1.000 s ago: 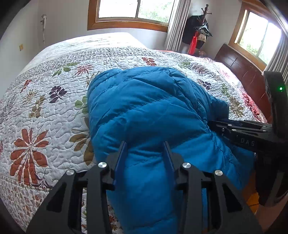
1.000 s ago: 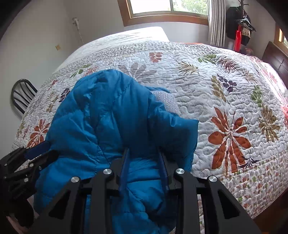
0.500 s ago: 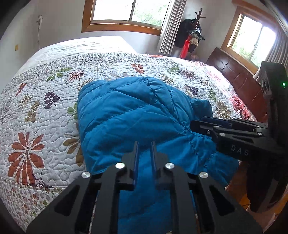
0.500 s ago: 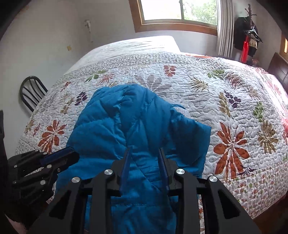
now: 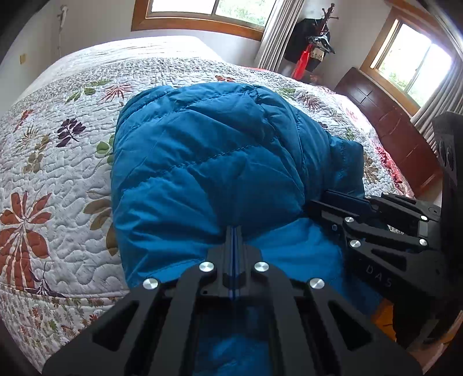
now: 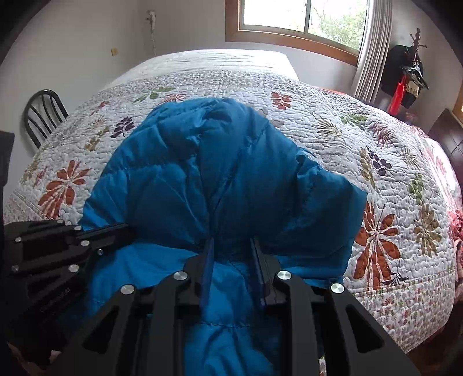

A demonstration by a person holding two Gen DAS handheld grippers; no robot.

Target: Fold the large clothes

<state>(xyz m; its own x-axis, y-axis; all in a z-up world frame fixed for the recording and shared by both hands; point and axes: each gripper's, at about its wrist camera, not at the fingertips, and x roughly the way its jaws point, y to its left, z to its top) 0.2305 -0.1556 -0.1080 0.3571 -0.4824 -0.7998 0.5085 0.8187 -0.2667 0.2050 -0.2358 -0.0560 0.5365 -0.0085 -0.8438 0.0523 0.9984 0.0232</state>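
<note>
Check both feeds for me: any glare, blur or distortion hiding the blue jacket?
Left wrist view: window blown out, fisheye bows the bed, blue jacket sharp and evenly lit. Right wrist view: window overexposed, corners vignetted black, jacket crisp, deep shadow only in its folds.

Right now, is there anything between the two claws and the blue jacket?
Nothing visible. The left claw is shut on the blue jacket; the right claw is closing with its fabric between the jaws.

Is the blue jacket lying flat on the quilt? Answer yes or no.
No: the blue jacket is bunched into a puffy mound on the quilt.
</note>
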